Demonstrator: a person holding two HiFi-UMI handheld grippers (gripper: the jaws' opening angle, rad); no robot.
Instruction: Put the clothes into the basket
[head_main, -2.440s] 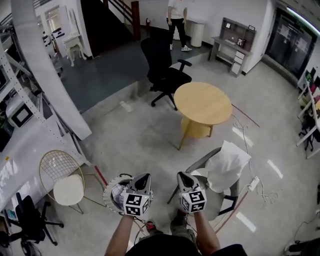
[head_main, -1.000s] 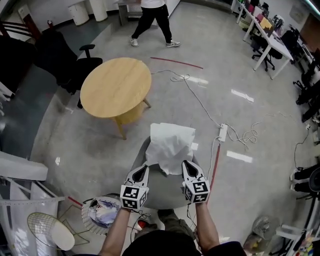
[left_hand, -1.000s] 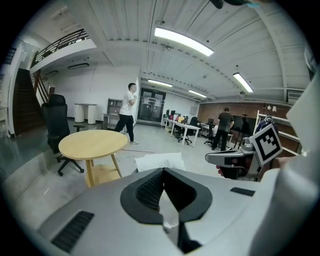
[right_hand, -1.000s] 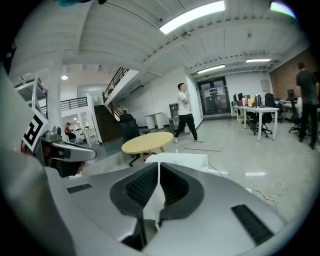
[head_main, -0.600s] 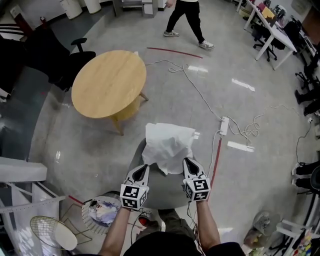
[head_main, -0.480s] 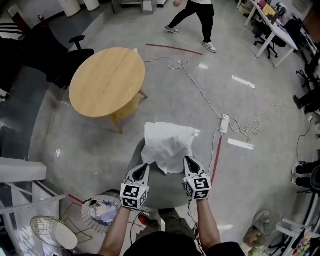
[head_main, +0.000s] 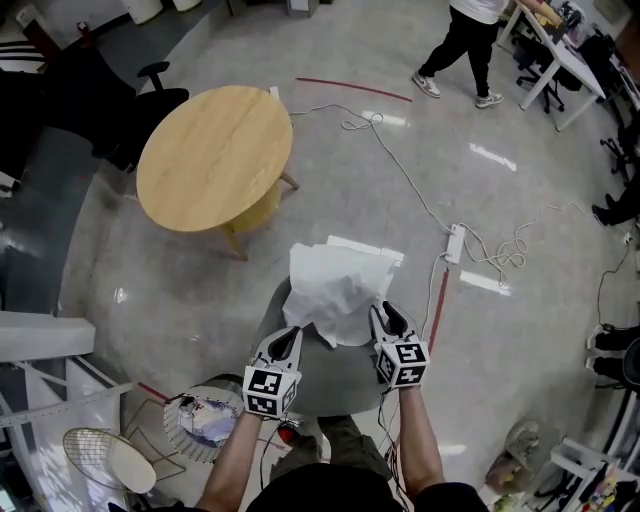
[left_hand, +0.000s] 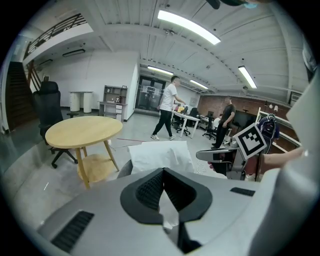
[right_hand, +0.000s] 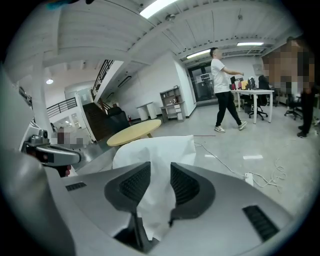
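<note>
We've got the white garment (head_main: 338, 295) draped over the back of the grey chair (head_main: 330, 380), straight ahead of us. Its far side hangs out of our sight. The basket (head_main: 172, 432) is on the floor just left of the chair and holds some patterned fabric (head_main: 208, 425) we can't make out. Our left forearm (head_main: 235, 455) cuts across its right side.

Both forearms reach forward side by side, grippers angled down at the garment's near edge.

On the left gripper (head_main: 292, 333) the tips are together at the garment's lower left corner. White shows through the slit behind them, and we can't tell if any is pinched.

On the right gripper (head_main: 383, 310) the jaws are partly apart and have just been opening. Cloth runs between the pads with no squeeze visible.

A round wooden table (head_main: 215, 155) stands beyond the chair.
</note>
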